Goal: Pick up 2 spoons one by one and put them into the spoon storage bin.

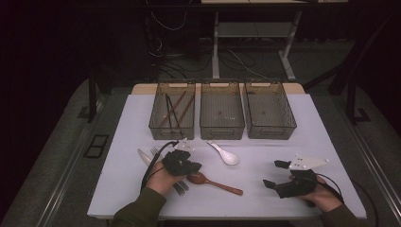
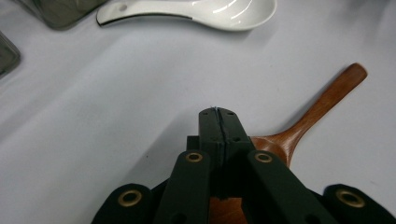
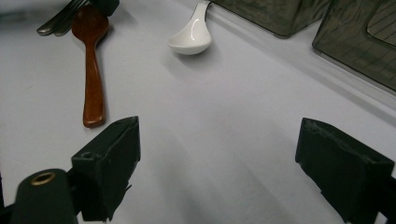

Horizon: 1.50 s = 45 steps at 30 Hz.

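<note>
A brown wooden spoon (image 1: 215, 183) lies on the white table (image 1: 265, 146), bowl to the left and handle pointing right. My left gripper (image 1: 197, 167) hovers right over that bowl. In the left gripper view its jaws (image 2: 217, 114) are pressed together with nothing between them, and the wooden spoon (image 2: 322, 105) runs out from under them to the right. A white ceramic spoon (image 1: 225, 153) lies just beyond it. My right gripper (image 1: 275, 174) rests near the front right of the table, wide open and empty (image 3: 218, 135), facing the wooden spoon (image 3: 93, 70) and the white spoon (image 3: 191, 37).
Three dark see-through bins stand in a row at the back: the left bin (image 1: 172, 124) holds chopsticks, with the middle bin (image 1: 222, 127) and the right bin (image 1: 269, 127) beside it. A knife (image 1: 143, 156) and a fork (image 1: 155, 152) lie left of my left hand.
</note>
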{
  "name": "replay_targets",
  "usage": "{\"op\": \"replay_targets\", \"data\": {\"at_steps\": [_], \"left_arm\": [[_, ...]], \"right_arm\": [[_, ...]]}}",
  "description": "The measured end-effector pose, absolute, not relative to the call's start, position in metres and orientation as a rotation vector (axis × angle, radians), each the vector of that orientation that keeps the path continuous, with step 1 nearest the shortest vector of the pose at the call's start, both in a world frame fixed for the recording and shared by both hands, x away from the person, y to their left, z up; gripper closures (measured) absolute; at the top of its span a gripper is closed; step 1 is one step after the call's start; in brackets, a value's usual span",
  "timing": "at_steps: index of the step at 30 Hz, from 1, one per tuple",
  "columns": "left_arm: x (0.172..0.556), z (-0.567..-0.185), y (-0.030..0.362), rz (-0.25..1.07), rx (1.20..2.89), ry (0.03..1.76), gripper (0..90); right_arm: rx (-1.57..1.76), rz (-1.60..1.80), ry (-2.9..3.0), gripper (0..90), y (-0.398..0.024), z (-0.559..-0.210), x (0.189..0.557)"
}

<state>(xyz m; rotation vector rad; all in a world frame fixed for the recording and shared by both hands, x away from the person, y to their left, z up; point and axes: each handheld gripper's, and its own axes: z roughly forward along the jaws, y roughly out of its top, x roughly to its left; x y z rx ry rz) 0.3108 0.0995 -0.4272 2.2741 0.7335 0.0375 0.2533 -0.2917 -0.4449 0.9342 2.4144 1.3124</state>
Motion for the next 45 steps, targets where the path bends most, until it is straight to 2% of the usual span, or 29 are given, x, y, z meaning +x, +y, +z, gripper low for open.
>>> {"op": "replay_targets", "data": {"at_steps": [3,8,11,15,27,35,45], "left_arm": [[0.308,-0.424,0.102,0.052,2.261,0.726,75.8],[0.302,-0.424,0.108,0.048,2.254,0.73,50.7],[0.3,-0.428,0.11,0.033,2.265,0.725,42.6],[0.3,-0.433,0.107,0.025,2.297,0.717,38.3],[0.298,-0.438,0.101,0.064,2.372,0.669,38.7],[0.296,-0.437,0.1,0.106,2.397,0.644,44.4],[0.293,-0.437,0.1,0.108,2.396,0.636,57.0]], "right_arm": [[0.933,1.313,2.415,13.9,-0.292,-0.445,0.254],[0.936,1.313,2.415,13.9,-0.292,-0.445,0.253],[0.934,1.307,2.418,13.9,-0.291,-0.446,0.254],[0.938,1.302,2.422,13.9,-0.291,-0.446,0.254],[0.932,1.301,2.422,13.9,-0.292,-0.445,0.254],[0.936,1.297,2.423,13.9,-0.291,-0.446,0.254],[0.932,1.292,2.422,13.9,-0.292,-0.446,0.254]]}}
